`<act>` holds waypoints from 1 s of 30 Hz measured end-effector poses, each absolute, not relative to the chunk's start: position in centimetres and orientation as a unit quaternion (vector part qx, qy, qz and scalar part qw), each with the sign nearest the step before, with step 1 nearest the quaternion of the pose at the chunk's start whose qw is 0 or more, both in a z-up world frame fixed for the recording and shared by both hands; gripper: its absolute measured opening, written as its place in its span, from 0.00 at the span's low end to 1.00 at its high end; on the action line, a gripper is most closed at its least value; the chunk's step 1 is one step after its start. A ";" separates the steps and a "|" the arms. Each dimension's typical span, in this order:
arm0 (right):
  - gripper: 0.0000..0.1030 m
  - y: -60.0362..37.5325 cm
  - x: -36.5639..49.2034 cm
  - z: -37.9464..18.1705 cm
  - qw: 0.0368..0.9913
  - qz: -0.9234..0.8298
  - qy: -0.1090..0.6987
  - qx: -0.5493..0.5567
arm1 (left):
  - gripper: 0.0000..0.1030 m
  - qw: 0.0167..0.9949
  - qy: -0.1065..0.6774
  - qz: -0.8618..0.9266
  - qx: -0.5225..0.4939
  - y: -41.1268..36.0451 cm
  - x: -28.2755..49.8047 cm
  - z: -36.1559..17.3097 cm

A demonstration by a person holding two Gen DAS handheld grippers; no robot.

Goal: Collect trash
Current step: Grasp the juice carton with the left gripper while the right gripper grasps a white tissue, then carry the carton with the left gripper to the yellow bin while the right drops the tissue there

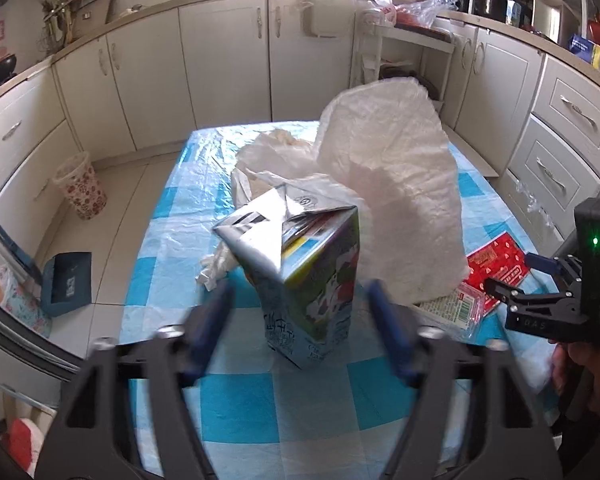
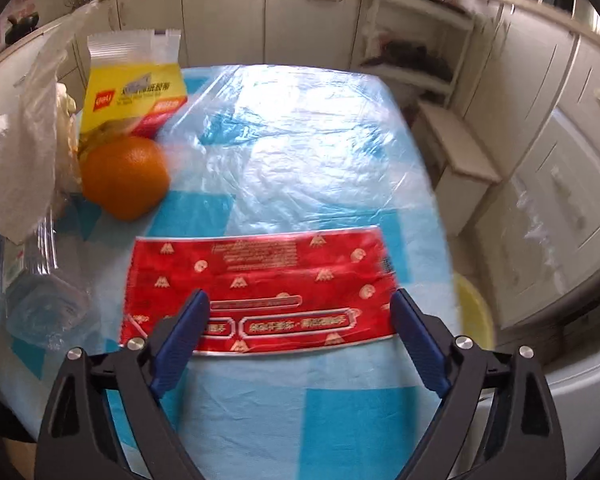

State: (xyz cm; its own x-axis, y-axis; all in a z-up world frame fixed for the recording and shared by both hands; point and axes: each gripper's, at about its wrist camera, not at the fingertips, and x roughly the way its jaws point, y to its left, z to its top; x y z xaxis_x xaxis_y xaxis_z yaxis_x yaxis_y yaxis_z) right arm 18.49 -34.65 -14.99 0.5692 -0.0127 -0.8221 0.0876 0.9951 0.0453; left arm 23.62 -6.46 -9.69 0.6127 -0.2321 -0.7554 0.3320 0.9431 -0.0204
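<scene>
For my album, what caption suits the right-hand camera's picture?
Open right gripper poised over a flat red wrapper on the checked tablecloth, an orange nearby.

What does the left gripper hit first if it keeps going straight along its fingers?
Most likely the milk carton: it stands upright on the checked tablecloth, between the left gripper's open fingers, which flank but don't touch it. The white plastic bag lies behind. Depth is approximate.
</scene>
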 end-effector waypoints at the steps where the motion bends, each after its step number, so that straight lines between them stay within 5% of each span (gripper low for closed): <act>1: 0.61 -34.3 18.5 -14.8 0.887 -0.012 0.460 0.038 | 0.43 0.894 0.415 -0.160 0.058 -6.4 23.7 -9.8; 4: 0.21 -33.2 18.4 -14.6 0.888 0.011 0.459 0.028 | 0.42 0.896 0.412 -0.153 0.059 -6.1 23.6 -9.6; 7: 0.02 -32.7 18.5 -14.6 0.886 0.025 0.462 0.036 | 0.42 0.896 0.412 -0.158 0.055 -5.8 23.0 -9.0; 24: 0.01 -32.5 15.9 -9.8 0.909 0.116 0.386 0.104 | 0.42 0.889 0.425 -0.163 0.050 -3.2 19.1 -7.2; 26: 0.27 -32.6 16.0 -9.3 0.908 0.139 0.374 0.131 | 0.42 0.889 0.423 -0.168 0.049 -3.0 18.5 -6.9; 27: 0.69 -32.6 16.1 -8.9 0.909 0.142 0.366 0.143 | 0.42 0.889 0.422 -0.170 0.049 -2.9 18.2 -6.9; 28: 0.81 -32.4 16.2 -8.5 0.912 0.143 0.353 0.153 | 0.42 0.888 0.423 -0.172 0.050 -3.1 18.0 -6.9; 30: 0.80 -31.7 16.6 -7.7 0.900 0.190 0.346 0.183 | 0.42 0.886 0.427 -0.174 0.051 -3.2 17.8 -7.1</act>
